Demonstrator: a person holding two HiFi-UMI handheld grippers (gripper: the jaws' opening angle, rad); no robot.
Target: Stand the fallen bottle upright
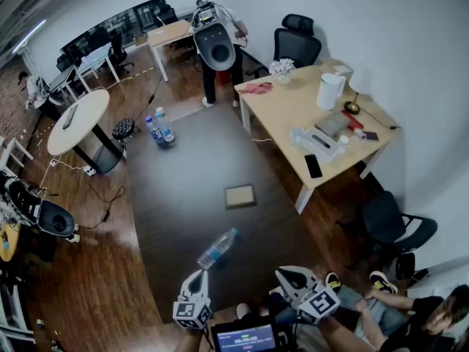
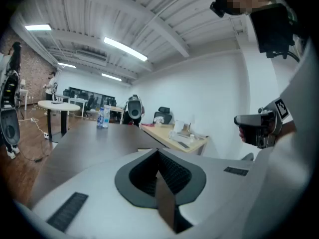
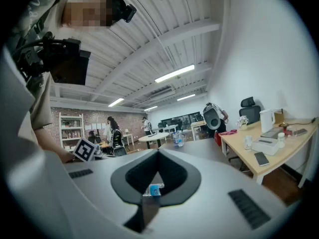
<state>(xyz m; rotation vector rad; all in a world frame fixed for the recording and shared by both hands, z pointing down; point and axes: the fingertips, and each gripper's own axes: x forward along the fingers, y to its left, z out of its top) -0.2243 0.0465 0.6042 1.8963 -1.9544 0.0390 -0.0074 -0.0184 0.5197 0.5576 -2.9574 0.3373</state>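
As it lies, bottle (image 1: 217,248) runs diagonally.

Pale grey shells on both tools here: the left gripper (image 1: 195,276) and the right gripper (image 1: 284,274) each carry a cube (image 1: 192,313) of black-and-white square markers. Up close, a dark recess lined with ribbed black pads (image 2: 172,173), flanked by dark textured strips (image 2: 67,211). The person wears a black boxy unit (image 3: 67,61) and a light grey top (image 2: 304,148).
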